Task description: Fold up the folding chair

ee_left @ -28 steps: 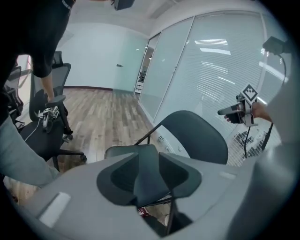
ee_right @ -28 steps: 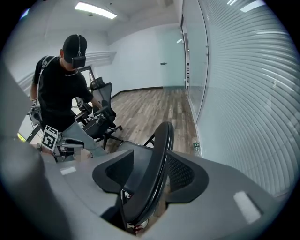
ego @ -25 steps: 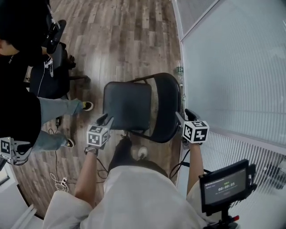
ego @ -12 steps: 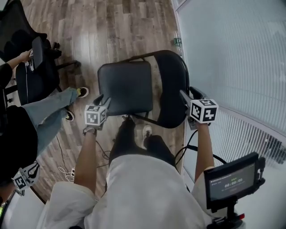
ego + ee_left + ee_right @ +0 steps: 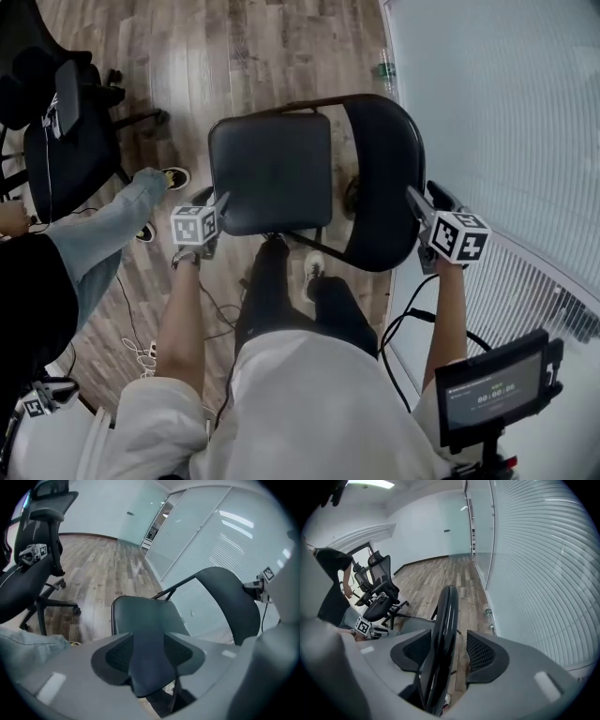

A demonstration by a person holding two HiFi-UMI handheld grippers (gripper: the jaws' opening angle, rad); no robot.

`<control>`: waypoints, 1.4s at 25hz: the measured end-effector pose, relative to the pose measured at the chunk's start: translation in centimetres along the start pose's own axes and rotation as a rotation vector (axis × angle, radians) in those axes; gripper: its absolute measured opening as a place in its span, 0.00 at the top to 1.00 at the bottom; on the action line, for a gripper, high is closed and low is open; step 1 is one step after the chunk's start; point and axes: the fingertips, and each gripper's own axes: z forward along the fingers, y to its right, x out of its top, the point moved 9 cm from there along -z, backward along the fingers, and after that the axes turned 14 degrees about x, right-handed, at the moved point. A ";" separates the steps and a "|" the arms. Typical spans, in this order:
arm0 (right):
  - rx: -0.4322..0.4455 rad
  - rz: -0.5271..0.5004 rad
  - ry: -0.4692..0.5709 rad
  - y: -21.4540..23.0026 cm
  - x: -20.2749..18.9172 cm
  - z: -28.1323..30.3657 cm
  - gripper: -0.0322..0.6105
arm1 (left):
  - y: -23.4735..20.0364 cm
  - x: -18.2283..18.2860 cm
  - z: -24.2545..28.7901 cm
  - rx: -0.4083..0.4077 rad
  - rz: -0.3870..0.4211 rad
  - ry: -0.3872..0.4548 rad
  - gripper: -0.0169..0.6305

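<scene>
Wood-plank flooring carries the unfolded black padded folding chair. The left gripper opens around its seat edge and the right gripper around its backrest, neither pressing yet. Clamping probably comes next.

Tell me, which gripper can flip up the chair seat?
Probably left: the left gripper, jaws opening, straddles the black padded seat. The right gripper, also opening, straddles the black backrest instead.

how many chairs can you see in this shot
2: the folding chair stands open in the middle of the wood floor, and a black office chair is at the upper left of the head view. More may stand behind that one, hidden.
</scene>
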 end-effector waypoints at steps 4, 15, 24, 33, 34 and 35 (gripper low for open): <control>0.008 -0.003 -0.008 0.7 -1.1 0.2 0.58 | -0.6 -2.2 2.7 0.015 -0.030 -0.052 0.64; -0.008 -0.096 -0.053 0.3 -2.0 1.3 0.62 | -3.9 -5.4 7.3 -0.056 -0.124 -0.100 0.57; 0.005 -0.091 -0.089 0.6 -1.9 1.2 0.63 | -4.8 -8.4 10.2 -0.201 -0.157 -0.152 0.52; 0.062 -0.068 -0.167 0.6 -1.3 1.8 0.66 | -5.7 -8.6 11.7 -0.325 -0.254 -0.074 0.47; 0.063 -0.068 -0.182 0.4 -1.2 1.8 0.65 | -5.8 -8.5 11.8 -0.339 -0.257 -0.072 0.47; 0.068 -0.067 -0.192 0.2 -1.1 1.7 0.65 | -5.8 -8.5 12.0 -0.355 -0.261 -0.073 0.47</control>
